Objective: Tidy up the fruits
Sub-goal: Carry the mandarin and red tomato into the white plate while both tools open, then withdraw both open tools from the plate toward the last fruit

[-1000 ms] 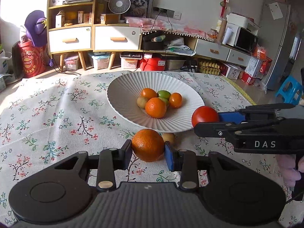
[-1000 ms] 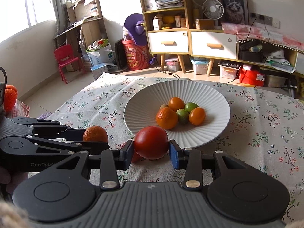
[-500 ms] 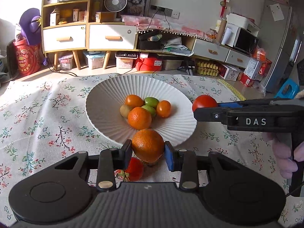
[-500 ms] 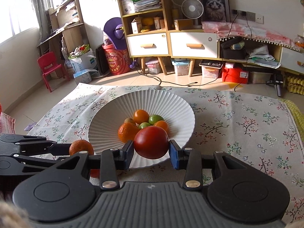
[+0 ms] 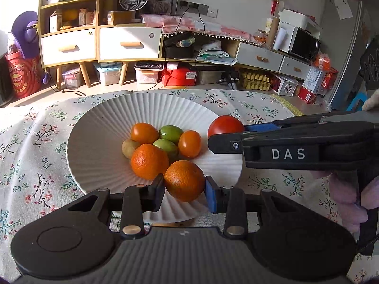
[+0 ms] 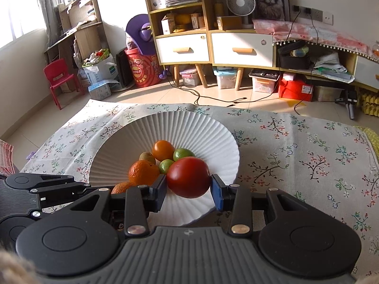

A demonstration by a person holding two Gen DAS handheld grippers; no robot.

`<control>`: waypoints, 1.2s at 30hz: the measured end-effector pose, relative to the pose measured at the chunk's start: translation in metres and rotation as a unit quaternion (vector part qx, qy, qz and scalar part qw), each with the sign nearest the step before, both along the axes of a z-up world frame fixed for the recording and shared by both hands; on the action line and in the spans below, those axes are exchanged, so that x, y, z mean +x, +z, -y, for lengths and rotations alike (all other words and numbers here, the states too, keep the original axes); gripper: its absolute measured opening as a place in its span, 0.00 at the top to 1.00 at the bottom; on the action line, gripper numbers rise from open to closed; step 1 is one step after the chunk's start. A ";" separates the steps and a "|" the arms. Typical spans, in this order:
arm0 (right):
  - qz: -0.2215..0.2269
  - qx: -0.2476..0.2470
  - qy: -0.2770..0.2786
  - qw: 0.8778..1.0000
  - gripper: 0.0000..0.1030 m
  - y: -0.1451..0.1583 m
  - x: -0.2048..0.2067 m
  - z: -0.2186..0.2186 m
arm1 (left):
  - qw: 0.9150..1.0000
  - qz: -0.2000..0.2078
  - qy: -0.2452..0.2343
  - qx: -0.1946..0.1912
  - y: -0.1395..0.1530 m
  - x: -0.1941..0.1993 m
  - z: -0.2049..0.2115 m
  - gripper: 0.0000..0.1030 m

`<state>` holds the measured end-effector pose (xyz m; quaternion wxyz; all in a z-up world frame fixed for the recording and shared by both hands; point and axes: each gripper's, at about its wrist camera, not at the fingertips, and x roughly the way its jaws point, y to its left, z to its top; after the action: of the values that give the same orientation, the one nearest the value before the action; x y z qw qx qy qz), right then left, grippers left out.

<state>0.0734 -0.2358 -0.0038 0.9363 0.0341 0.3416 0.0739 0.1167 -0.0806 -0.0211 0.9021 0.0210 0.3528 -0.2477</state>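
Observation:
A white ribbed plate point(image 5: 99, 127) point(image 6: 189, 127) on the floral tablecloth holds several small fruits: oranges point(image 5: 149, 158), green limes point(image 5: 170, 132) and a small brownish fruit point(image 5: 129, 148). My left gripper point(image 5: 184, 187) is shut on an orange point(image 5: 184, 180) above the plate's near rim. My right gripper point(image 6: 188, 188) is shut on a red tomato point(image 6: 188, 177), held over the plate's right side; it also shows in the left wrist view point(image 5: 225, 126). The left gripper's orange shows in the right wrist view point(image 6: 120, 187).
The floral tablecloth point(image 6: 308, 146) spreads around the plate. Behind the table stand a wooden cabinet with drawers point(image 5: 94, 42), storage boxes on the floor point(image 5: 146, 73), a red child's chair point(image 6: 60, 78) and a fridge point(image 5: 348, 47).
Both grippers moved forward with their fruits, from beside the plate to above it. The plate now fills more of both views. The red fruit near the left gripper is no longer in view.

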 end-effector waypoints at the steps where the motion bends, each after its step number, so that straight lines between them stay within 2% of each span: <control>1: -0.001 -0.003 -0.002 1.000 0.65 -0.002 0.002 0.001 | 1.000 0.001 0.002 -0.001 -0.001 0.001 0.001 0.63; 7: -0.003 -0.011 -0.004 1.000 0.65 -0.010 0.013 0.003 | 1.000 -0.010 0.012 -0.018 -0.006 0.011 0.002 0.62; 16: 0.002 -0.025 -0.003 1.000 0.63 -0.008 0.010 0.000 | 1.000 -0.005 0.004 -0.017 -0.005 0.008 0.003 0.61; 17: 0.004 -0.023 -0.004 1.000 0.63 -0.007 0.009 0.001 | 1.000 -0.003 0.002 -0.014 -0.004 0.007 0.003 0.59; 21: 0.011 -0.018 -0.008 1.000 0.52 -0.001 0.005 0.001 | 1.000 0.005 0.000 -0.009 0.001 0.002 0.002 0.51; 23: 0.012 -0.017 -0.010 1.000 0.52 0.002 0.004 0.000 | 1.000 0.010 0.004 -0.006 0.004 0.000 -0.001 0.43; 36: 0.015 -0.015 -0.011 1.000 0.37 0.017 -0.023 -0.012 | 1.000 0.026 0.006 0.003 0.029 -0.019 -0.023 0.28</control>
<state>0.0508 -0.2237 0.0129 0.9426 0.0223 0.3280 0.0588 0.0980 -0.0572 0.0079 0.9122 0.0277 0.3304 -0.2407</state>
